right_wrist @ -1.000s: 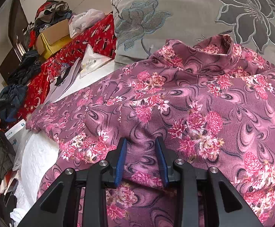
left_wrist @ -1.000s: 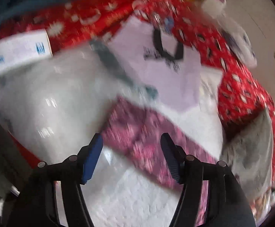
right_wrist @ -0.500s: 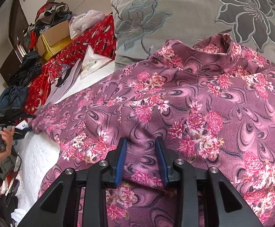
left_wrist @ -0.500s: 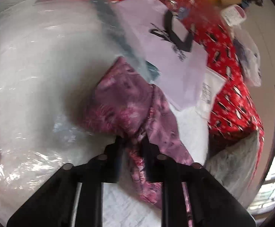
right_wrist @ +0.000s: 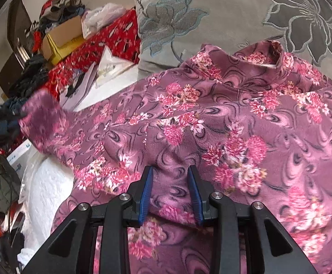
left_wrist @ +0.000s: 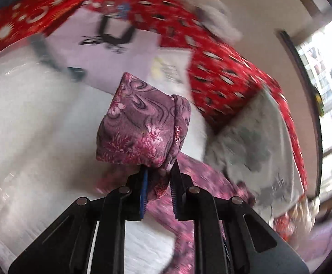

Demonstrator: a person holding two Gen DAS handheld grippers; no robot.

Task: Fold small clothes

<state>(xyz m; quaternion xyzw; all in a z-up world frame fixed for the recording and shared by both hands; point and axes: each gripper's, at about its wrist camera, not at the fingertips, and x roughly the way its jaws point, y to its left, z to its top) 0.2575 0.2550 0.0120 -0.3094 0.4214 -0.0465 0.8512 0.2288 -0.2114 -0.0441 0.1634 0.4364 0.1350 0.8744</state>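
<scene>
A white quilted bed lies between a red patterned cloth and a grey flowered pillow. A pink floral top spreads across the bed. The left gripper clamps the sleeve cuff, lifted off the bed. The right gripper pinches a fold of the top's body.

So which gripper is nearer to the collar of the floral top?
Right. The right gripper is on the body of the floral top, just below the collar. The left gripper is clamped on the sleeve end, out at the far side.
</scene>
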